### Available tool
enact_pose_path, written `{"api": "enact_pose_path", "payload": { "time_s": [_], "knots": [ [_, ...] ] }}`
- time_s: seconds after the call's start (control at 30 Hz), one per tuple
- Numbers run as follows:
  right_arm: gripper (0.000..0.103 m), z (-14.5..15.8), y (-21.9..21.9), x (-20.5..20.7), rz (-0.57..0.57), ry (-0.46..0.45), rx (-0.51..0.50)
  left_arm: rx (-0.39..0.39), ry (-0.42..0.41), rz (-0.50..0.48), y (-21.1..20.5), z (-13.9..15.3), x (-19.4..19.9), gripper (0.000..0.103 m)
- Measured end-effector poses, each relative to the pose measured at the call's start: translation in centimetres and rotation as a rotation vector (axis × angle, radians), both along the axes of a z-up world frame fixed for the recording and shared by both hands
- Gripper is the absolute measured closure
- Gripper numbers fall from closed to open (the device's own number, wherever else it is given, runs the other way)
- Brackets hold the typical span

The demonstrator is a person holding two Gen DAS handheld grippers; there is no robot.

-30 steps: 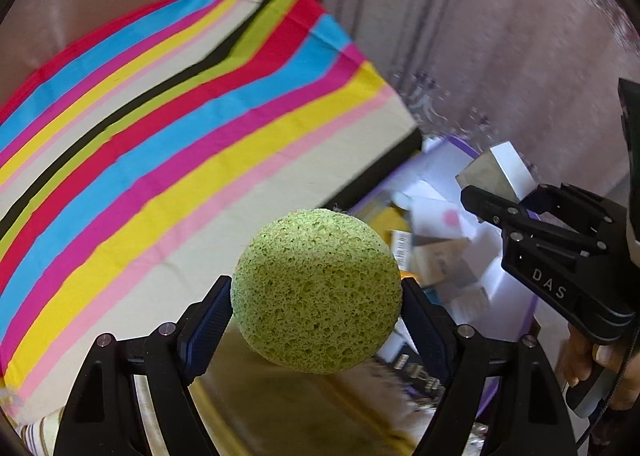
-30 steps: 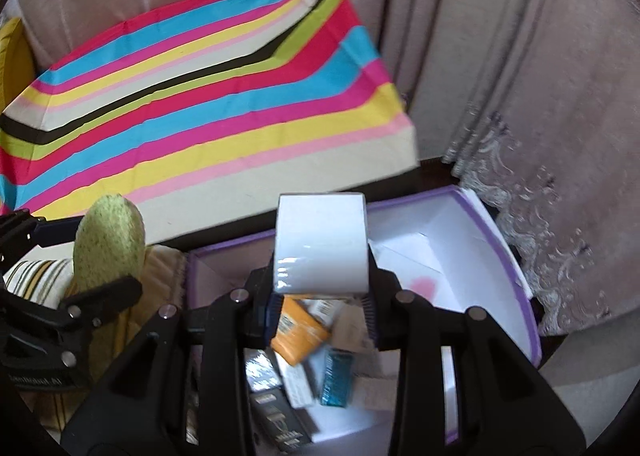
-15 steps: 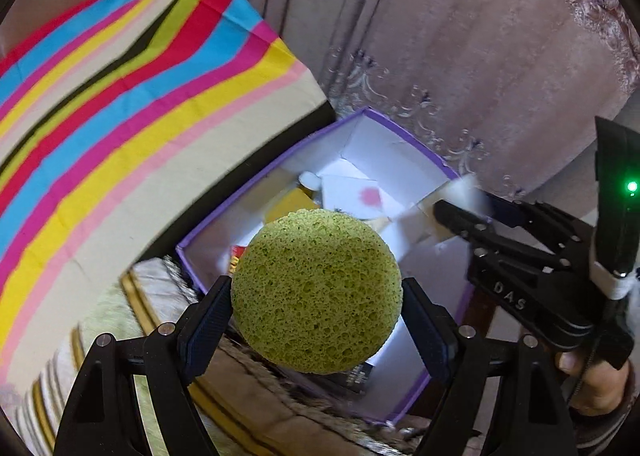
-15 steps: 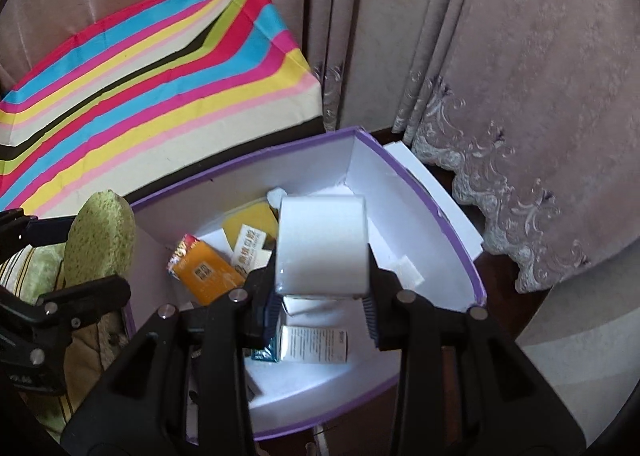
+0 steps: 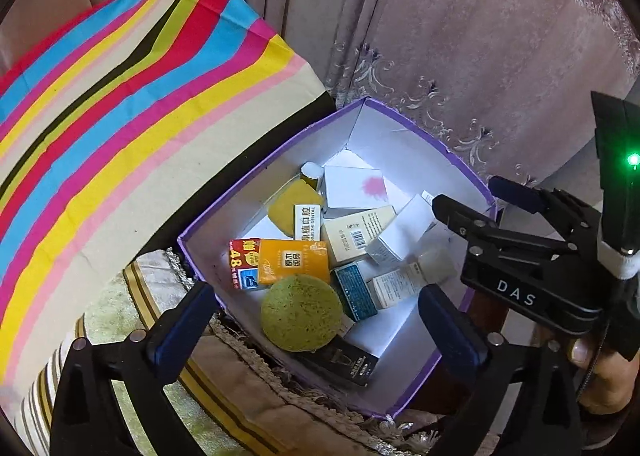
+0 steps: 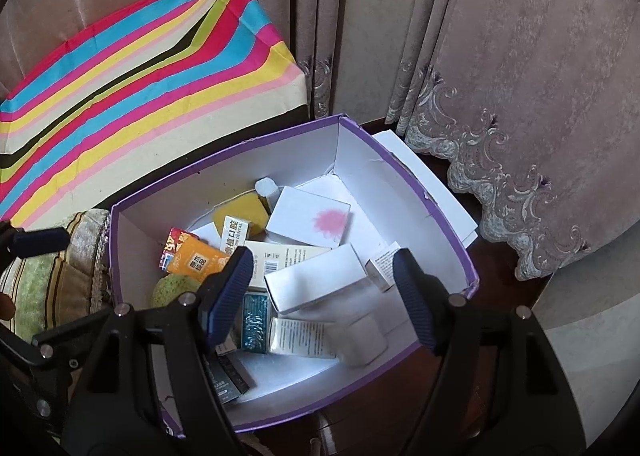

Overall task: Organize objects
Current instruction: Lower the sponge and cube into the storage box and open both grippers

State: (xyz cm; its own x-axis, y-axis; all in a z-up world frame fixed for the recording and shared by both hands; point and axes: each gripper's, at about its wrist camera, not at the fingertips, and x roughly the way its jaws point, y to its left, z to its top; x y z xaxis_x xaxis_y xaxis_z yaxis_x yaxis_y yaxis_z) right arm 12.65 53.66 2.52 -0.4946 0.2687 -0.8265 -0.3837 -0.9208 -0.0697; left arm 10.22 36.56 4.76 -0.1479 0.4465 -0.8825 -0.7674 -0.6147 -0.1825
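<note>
A purple-rimmed white box point(image 5: 280, 151) point(image 6: 224, 153) holds several small cartons. The round green sponge point(image 5: 302, 312) point(image 6: 176, 288) lies inside it near the front wall, free of any grip. Above the sponge my left gripper point(image 5: 316, 316) is opening, with its pads wide apart. Over the box my right gripper point(image 6: 320, 296) point(image 5: 480, 199) is also opening, nothing pressed between its pads. Below it a blurred white box point(image 6: 356, 336) sits low in the purple box among the cartons. One of the left gripper's fingers point(image 6: 40, 238) shows at the left edge.
A striped cloth-covered block point(image 5: 120, 115) stands left of the box. Mauve curtains point(image 5: 480, 35) hang behind. A gold-striped cushion point(image 5: 112, 308) lies at the near left. A white sheet point(image 6: 424, 179) sticks out behind the box. A person's hand point(image 5: 600, 376) holds the right gripper.
Both grippers swung from the striped cloth to over the purple box. The left let go of the green sponge, and the right let go of the white box; both fell inside.
</note>
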Motion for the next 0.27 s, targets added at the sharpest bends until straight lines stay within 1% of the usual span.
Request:
{"api": "enact_pose_path", "payload": {
  "time_s": [0.2, 0.27],
  "knots": [
    [0.028, -0.23, 0.13, -0.05, -0.003, -0.005, -0.008, 0.017, -0.010, -0.017, -0.15, -0.10, 0.16, 0.000],
    [0.028, -0.28, 0.10, 0.03, -0.004, -0.005, -0.009, 0.021, 0.003, -0.021, -0.04, -0.01, 0.26, 0.000]
  ]
}}
